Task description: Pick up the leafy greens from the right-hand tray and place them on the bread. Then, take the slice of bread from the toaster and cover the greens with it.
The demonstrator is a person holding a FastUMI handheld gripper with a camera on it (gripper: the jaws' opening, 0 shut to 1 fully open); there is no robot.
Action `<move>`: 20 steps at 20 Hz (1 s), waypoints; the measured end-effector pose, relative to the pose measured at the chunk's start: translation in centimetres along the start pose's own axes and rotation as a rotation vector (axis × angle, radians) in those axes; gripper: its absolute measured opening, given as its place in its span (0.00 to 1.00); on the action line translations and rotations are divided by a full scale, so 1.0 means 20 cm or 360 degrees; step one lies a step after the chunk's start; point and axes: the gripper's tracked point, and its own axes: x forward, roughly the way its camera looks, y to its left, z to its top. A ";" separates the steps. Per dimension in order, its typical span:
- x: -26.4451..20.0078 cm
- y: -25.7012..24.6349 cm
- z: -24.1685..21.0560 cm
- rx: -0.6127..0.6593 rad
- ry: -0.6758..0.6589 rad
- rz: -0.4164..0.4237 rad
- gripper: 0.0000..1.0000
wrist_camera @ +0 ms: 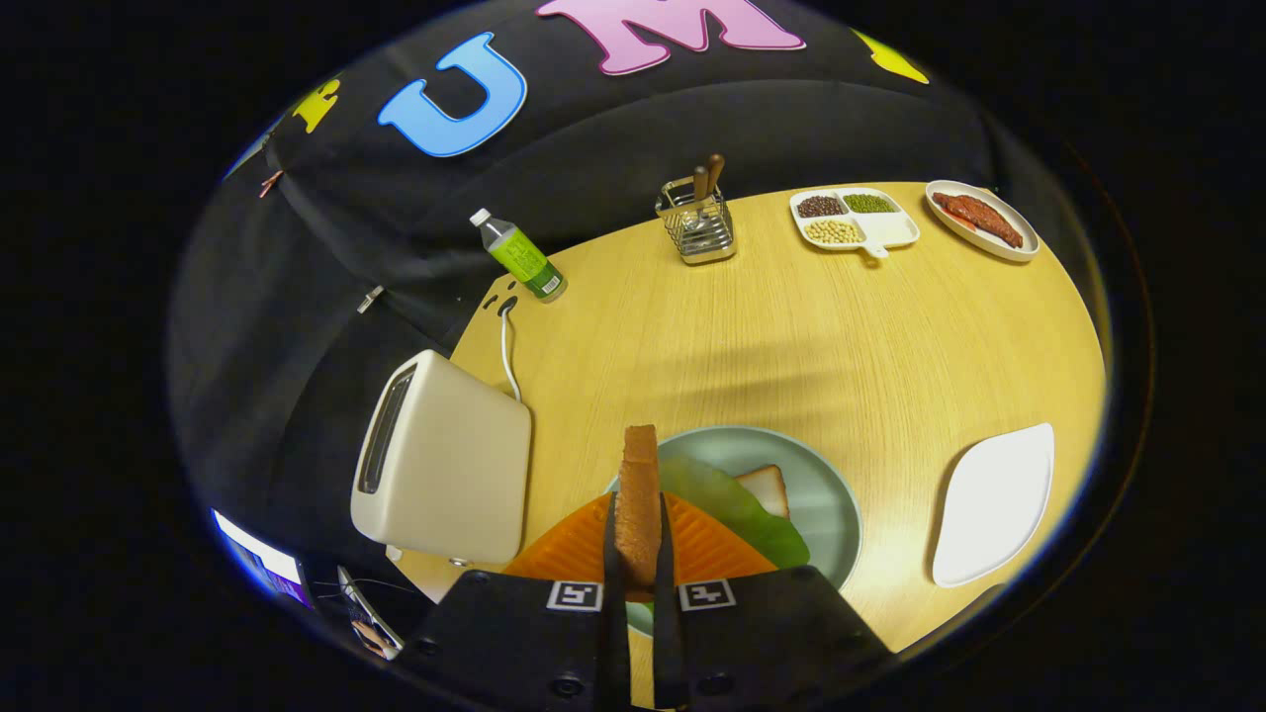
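My gripper (638,534) is shut on a slice of bread (639,494), held on edge between both fingers above the near rim of a pale green plate (826,475). On that plate lie the leafy greens (737,504), draped over another bread slice (767,488) whose corner pokes out beyond them. The cream toaster (445,465) stands to the left of the plate, its slot facing up. A white tray (994,504) sits to the right of the plate with nothing on it.
At the far side of the round wooden table (791,326) stand a green bottle (519,257), a wire utensil holder (697,222), a divided dish of beans (856,218) and a plate of red meat (981,220). The toaster's cord (507,356) runs to the table edge.
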 end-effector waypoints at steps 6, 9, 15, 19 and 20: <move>0.00 -0.19 -0.03 0.0032 0.0023 -0.0098 0.18; 0.01 -0.28 -0.04 0.0033 0.0020 -0.0180 0.39; 0.01 -0.41 -0.08 -0.0039 0.0040 -0.0264 0.77; -0.04 -0.40 -0.06 -0.0087 0.0008 -0.0257 0.99; -0.07 -0.40 -0.04 -0.0105 -0.0017 -0.0262 0.99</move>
